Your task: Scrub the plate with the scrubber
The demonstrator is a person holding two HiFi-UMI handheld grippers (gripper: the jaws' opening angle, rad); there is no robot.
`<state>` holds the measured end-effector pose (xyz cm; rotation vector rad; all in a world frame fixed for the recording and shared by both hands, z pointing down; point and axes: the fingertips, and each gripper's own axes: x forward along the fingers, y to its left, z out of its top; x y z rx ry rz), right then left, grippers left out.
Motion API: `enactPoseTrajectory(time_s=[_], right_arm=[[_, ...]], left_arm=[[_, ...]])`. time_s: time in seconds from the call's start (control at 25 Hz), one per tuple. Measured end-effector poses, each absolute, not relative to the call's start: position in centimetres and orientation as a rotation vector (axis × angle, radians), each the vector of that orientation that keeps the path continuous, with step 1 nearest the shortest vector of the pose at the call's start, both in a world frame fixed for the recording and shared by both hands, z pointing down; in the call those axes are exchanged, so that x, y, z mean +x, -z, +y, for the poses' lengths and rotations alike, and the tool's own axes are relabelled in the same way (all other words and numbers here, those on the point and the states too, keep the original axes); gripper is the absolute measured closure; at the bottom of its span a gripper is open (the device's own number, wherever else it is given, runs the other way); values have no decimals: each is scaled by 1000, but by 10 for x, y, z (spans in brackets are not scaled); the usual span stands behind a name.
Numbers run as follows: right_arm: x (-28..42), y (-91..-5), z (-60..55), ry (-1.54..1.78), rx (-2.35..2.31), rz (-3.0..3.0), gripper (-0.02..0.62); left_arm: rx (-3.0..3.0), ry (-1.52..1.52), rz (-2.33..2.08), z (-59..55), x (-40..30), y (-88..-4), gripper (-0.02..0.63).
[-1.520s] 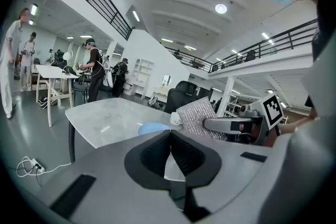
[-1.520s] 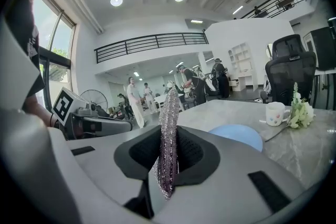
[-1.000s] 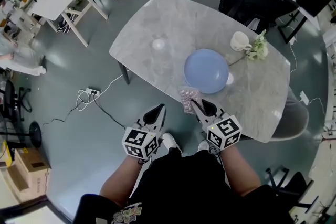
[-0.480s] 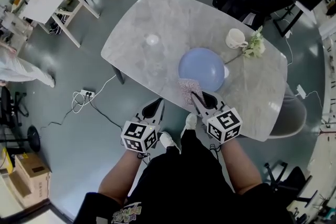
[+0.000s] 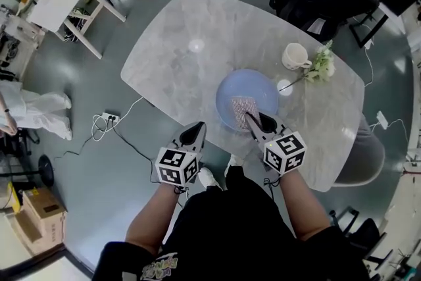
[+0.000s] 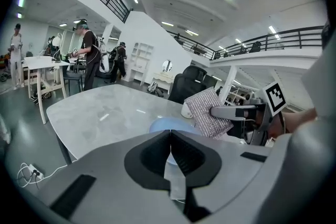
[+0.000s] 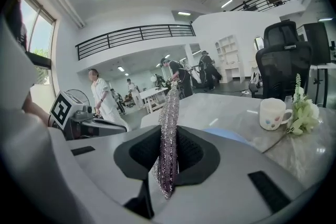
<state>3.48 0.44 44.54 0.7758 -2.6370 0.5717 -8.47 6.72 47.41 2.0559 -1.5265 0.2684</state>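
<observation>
Over the plate (image 5: 264,87), right gripper (image 5: 248,116) clamps scrubber (image 5: 243,104) — left gripper (image 5: 198,125), fingers (image 6: 153,157) together.

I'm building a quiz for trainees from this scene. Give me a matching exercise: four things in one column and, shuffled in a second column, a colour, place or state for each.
1. scrubber
2. plate
3. mug
4. left gripper

A. shut, holding nothing
B. blue
C. beside the flowers
D. clamped in the right gripper

Pairs: 1-D, 2-B, 3-C, 4-A
</observation>
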Motion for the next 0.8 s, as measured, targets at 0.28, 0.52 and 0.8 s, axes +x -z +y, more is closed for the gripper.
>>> enactPoseTrajectory(time_s=[0.28,0.52,0.8], right_arm=[[55,-472,-39,-628,732,-2596,522],[67,-495,-65,-635,656,-2562,522],[67,-510,-75,-636,581,-2536,522]], left_arm=[[1973,-346,-1556,27,-76,-503,588],[1884,-408,-1578,0,-71,-533,586],[1815,-463,-1569,-22,-70,-558,514]])
